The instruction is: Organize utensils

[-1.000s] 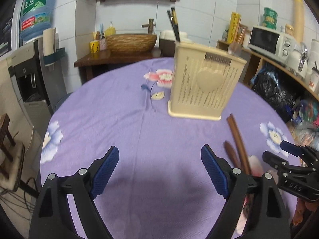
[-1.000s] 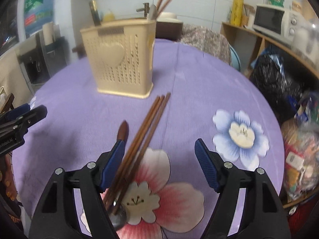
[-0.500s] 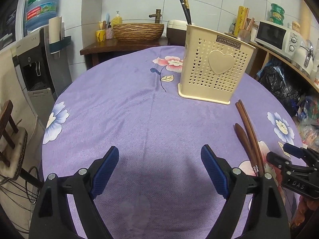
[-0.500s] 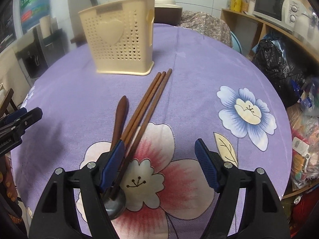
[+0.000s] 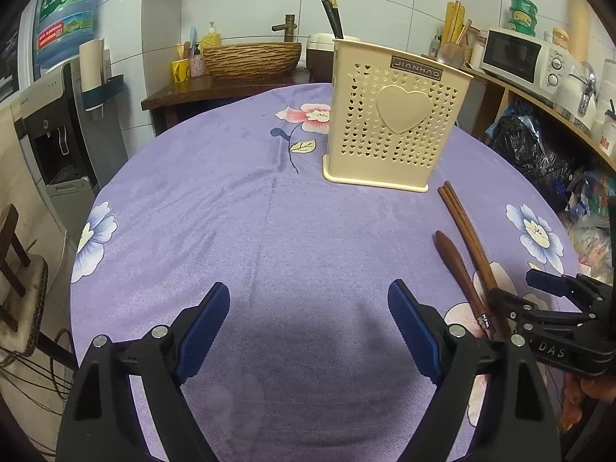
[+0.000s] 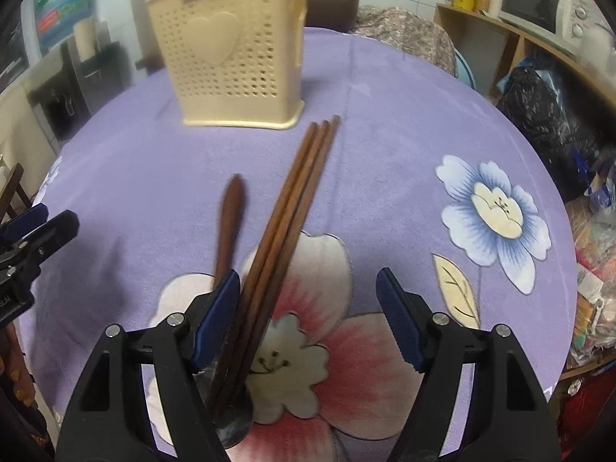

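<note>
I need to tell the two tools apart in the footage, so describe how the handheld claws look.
Both look the same: the left claw and the right claw each have two matte black plastic arms with triangular cut-outs, silver round rivets at the joints, and ribbed dark blue pads on the inner faces. Seen from the left camera, the right claw's black body carries white letters "DAS". No cables or sleeves show.

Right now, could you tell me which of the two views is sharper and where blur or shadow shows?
Left wrist view: crisp, holder lettering legible, soft shadow on the cloth between the fingers. Right wrist view: holder and spoon handle smeared; chopsticks clearer.
</note>
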Demonstrator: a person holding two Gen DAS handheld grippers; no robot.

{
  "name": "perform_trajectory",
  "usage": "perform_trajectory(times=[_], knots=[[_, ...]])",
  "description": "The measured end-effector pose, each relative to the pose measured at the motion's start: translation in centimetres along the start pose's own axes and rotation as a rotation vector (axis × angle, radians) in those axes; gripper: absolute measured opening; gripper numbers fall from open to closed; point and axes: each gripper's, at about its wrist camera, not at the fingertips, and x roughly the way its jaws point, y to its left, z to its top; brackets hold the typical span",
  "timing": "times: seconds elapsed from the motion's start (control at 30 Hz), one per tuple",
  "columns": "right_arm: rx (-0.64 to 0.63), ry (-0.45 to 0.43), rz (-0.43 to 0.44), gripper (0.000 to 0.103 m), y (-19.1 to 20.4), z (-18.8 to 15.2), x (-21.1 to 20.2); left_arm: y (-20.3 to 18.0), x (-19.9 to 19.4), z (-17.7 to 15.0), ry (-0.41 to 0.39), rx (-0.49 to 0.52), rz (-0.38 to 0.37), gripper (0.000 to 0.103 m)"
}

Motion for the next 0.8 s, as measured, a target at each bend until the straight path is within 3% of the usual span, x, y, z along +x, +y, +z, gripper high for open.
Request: perform_trajectory(times=[0.27,0.43,0.5,0.6,0.67,0.8], knots=[[0.092,0.013,-0.04,0.073,-4.6,-0.6,-0.1,-1.4,0.5,0.2,0.025,0.003,-0.051,0.083],[0.082,-0.019,-0.004,0.072,-4.3,-1.0,-0.5,-3.1,0.9,0.0,0.101,-0.055,-0.236,0.072],[0.068,-0.066,-0.001,0.072,-4.2,-1.1,-1.6,-4.0,0.7,-0.3,0.112,-0.044,-0.267,0.07],[-0.033,-0.15,0.085,0.072,-3.0,-1.5,-4.0,-4.1,0.3,-0.6,0.104,-0.037,-0.266,0.07],[-0.148,-0.141,0.187,0.071,-1.1,-1.9,-5.0,-3.3,0.4,-0.5,0.108,-0.069,-0.26,0.069],[-0.334,-0.059,0.286,0.05,3.0,-2.5,-4.1,-1.9,-0.5,0.3,0.067,-0.096,-0.219,0.068]])
